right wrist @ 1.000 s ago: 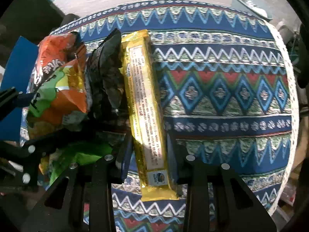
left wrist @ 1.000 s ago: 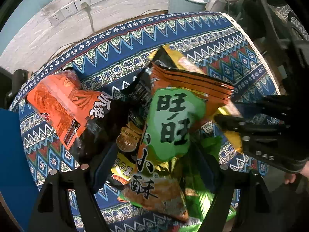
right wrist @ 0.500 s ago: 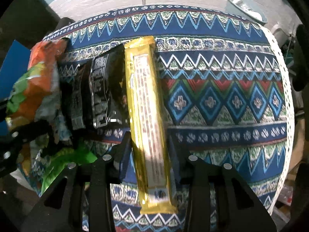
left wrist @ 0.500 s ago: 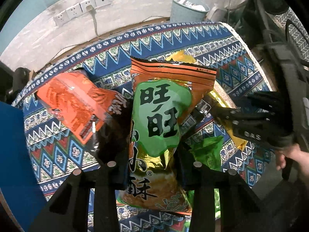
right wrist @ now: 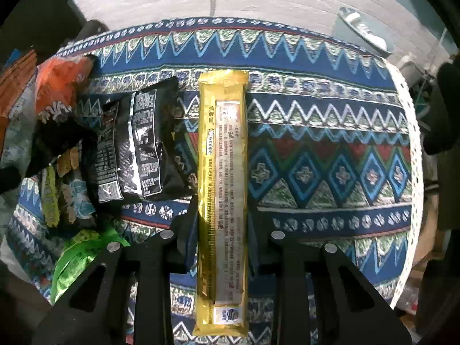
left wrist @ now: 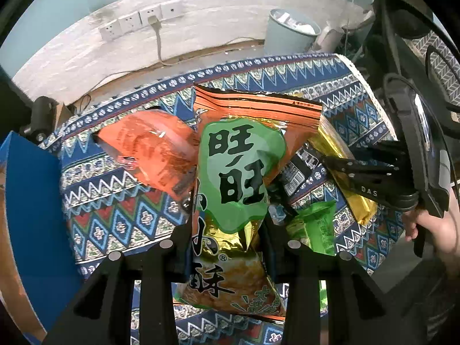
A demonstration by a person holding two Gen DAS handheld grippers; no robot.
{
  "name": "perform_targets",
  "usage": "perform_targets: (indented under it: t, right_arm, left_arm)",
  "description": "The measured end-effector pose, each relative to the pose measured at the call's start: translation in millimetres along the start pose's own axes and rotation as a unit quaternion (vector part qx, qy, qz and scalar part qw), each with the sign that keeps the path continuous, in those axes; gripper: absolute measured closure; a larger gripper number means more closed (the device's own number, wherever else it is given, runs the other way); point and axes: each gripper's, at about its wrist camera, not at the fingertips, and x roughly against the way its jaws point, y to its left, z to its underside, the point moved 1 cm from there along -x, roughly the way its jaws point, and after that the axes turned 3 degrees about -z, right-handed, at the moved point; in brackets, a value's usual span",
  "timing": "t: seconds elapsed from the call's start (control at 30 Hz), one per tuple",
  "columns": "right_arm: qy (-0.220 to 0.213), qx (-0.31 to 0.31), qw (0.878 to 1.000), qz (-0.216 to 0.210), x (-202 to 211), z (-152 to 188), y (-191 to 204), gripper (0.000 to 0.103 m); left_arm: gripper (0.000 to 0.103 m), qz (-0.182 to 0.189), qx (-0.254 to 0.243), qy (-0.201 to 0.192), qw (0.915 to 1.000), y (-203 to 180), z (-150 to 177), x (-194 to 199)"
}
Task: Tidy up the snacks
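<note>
An orange snack bag with a green label (left wrist: pixel 238 166) hangs upright above the pile, and my left gripper (left wrist: pixel 228 230) is shut on its lower part. A long yellow pack (right wrist: pixel 227 149) lies lengthwise on the patterned tablecloth (right wrist: pixel 330 149). My right gripper (right wrist: pixel 222 218) is closing on its lower half, and the pads press on both sides of it. In the left wrist view the right gripper (left wrist: pixel 339 166) shows at the right with the yellow pack (left wrist: pixel 359 210) under it.
On the cloth lie an orange bag (left wrist: pixel 152 149), a black pack (right wrist: pixel 138 149) and a green pack (left wrist: pixel 319 227). A blue board (left wrist: pixel 28 201) stands at the left edge. A grey bin (left wrist: pixel 290 34) sits behind the table. A person's hand (left wrist: pixel 437 230) holds the right gripper.
My left gripper has shut on the orange-and-green bag and lifted it off the pile. The right gripper has drawn the yellow pack to the right, away from the other snacks, and straightened it.
</note>
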Motion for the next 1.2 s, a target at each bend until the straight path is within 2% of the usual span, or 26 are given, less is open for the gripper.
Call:
perform_targets:
  t: [0.47,0.8,1.2]
  right_arm:
    - [-0.041,-0.014,0.999,-0.006,56.8,19.1,-1.3,0.076]
    - [-0.068,0.006,0.997,-0.02,92.4,21.1,29.3,0.076]
    - [-0.101,0.046,0.992,-0.052,126.2,-5.2,84.5,0.076]
  left_arm:
    - [0.065,-0.024,0.006,-0.027,0.9993,18.3,15.4,38.8]
    - [0.065,-0.045,0.024,-0.048,0.9975,42.3,28.8,65.3]
    - [0.065,-0.062,0.052,-0.072,0.9941,76.4,36.7,94.1]
